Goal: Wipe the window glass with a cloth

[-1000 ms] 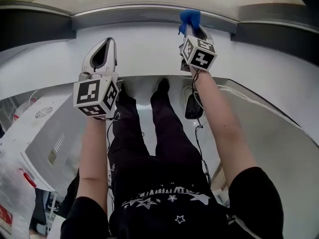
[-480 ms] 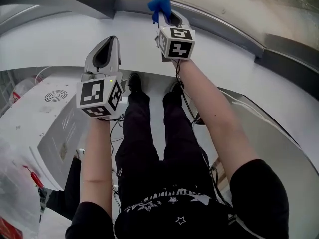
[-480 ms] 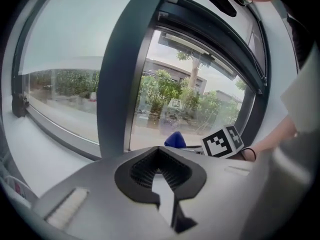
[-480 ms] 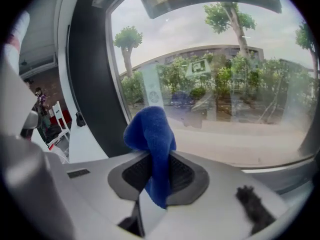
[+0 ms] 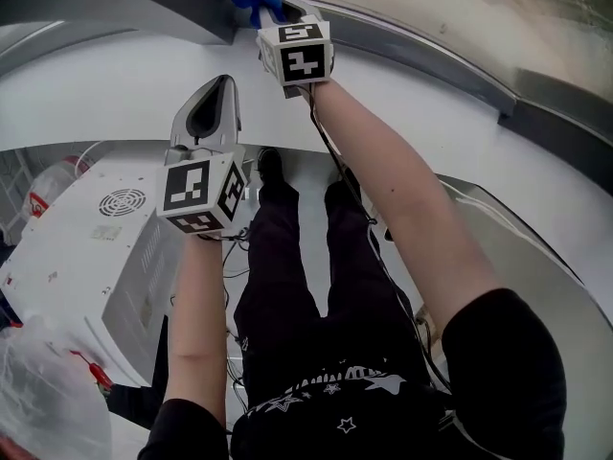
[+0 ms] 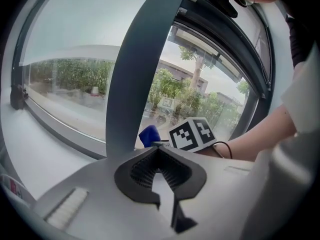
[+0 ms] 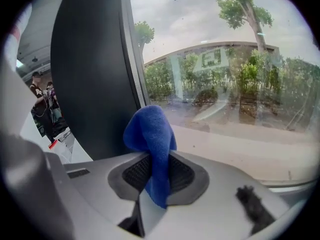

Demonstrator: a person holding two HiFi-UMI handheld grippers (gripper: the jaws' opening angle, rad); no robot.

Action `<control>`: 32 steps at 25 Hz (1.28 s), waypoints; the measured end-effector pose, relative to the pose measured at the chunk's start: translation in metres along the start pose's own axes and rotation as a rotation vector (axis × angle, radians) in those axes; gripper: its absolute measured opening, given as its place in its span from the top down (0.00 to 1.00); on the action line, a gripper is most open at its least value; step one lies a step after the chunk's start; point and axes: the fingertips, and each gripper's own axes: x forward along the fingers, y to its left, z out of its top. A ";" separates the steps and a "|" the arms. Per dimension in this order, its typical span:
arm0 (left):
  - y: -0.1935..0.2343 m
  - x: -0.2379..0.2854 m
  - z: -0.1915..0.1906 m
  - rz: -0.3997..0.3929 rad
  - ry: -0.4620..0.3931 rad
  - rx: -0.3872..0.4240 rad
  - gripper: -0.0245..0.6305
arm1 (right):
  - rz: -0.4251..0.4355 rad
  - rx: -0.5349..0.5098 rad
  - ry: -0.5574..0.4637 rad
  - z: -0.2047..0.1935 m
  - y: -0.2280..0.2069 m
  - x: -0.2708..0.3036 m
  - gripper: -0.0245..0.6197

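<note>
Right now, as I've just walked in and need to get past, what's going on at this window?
A person stands at the window with a gripper in each hand. The right gripper is shut on a blue cloth, raised beside the dark frame post next to the glass; contact with the glass is unclear. The left gripper is shut and empty, held lower.
</note>
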 end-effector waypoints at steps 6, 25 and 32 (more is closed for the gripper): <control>-0.008 0.008 -0.004 -0.015 0.022 0.021 0.95 | -0.013 -0.014 0.033 -0.011 -0.018 0.000 0.85; -0.178 0.059 -0.020 -0.169 0.063 0.111 0.95 | -0.238 0.120 0.079 -0.095 -0.211 -0.151 0.85; -0.261 0.074 -0.037 -0.254 0.090 0.175 0.95 | -0.372 0.210 0.062 -0.131 -0.303 -0.231 0.85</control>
